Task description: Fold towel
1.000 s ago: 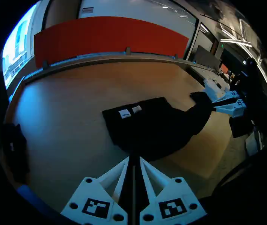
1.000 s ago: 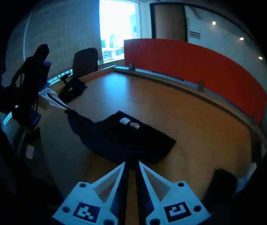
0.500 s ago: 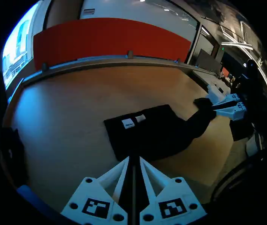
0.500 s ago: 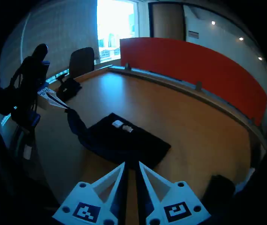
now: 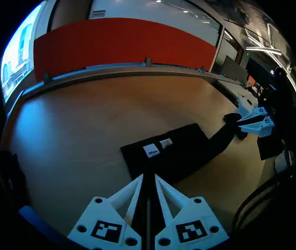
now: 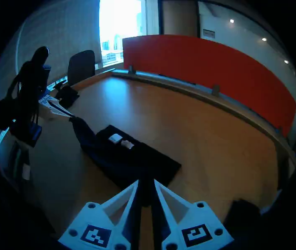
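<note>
You had the dark towel [image 5: 177, 150] lying on the wooden table [image 5: 77, 125], with most of it flat and its two white tags [image 5: 156, 148] facing up. Your left gripper [image 5: 148, 178] had its fingers drawn narrow, with dark cloth pinched between them at the towel's near end. Your right gripper [image 6: 146, 182] was just as narrow, with the towel's edge caught between its tips.

In the left gripper view, the towel ran from your own fingertips out to the right. There it rose off the table in a dark strip to the right gripper [image 5: 254, 122]. In the right gripper view it ran the other way, up and to the left to the left gripper [image 6: 58, 109], near the office chair [image 6: 81, 66]. So the towel's long axis lay along the line between your two grippers, one end in each. Neither was nearer to the towel than the other. The flat middle sat between them, on the side toward the red partition [image 5: 123, 41].

I judged that the fold would turn on that line. Both ends would need to travel together, across the long axis, so the held edge landed square on the flat part. If one end had led, the cloth would likely have skewed.
</note>
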The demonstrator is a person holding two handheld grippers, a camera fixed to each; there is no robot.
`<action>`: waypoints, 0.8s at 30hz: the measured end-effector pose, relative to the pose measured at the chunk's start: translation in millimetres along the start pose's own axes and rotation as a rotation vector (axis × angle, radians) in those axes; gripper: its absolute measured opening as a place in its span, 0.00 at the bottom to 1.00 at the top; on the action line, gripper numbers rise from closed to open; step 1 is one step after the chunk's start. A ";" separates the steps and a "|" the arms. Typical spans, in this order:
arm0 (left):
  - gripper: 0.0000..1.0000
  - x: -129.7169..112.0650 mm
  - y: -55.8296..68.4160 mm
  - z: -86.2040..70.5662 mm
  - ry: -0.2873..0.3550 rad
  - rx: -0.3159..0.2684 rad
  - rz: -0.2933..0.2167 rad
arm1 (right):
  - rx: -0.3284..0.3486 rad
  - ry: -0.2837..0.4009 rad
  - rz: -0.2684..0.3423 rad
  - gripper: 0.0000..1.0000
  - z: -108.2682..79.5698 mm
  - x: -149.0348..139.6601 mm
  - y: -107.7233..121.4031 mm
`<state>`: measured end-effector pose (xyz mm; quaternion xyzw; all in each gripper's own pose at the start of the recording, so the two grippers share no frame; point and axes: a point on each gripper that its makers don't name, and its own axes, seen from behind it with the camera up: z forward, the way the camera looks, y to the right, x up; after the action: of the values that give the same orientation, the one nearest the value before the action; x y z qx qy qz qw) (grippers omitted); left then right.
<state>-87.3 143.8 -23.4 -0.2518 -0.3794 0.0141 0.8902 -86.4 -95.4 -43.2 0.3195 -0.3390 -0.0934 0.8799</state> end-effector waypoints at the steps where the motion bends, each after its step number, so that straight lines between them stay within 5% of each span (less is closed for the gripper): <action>1: 0.03 0.1 -0.8 1.8 -0.001 -0.001 -0.001 | 0.000 -0.002 0.002 0.12 1.6 -0.9 0.6; 24: 0.03 -6.0 -16.6 48.0 -0.028 0.019 -0.010 | -0.026 -0.056 0.056 0.11 47.1 -17.7 22.8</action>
<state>-127.1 149.0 8.4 -0.2412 -0.3930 0.0169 0.8872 -131.8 -94.4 -11.7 0.2960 -0.3710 -0.0821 0.8764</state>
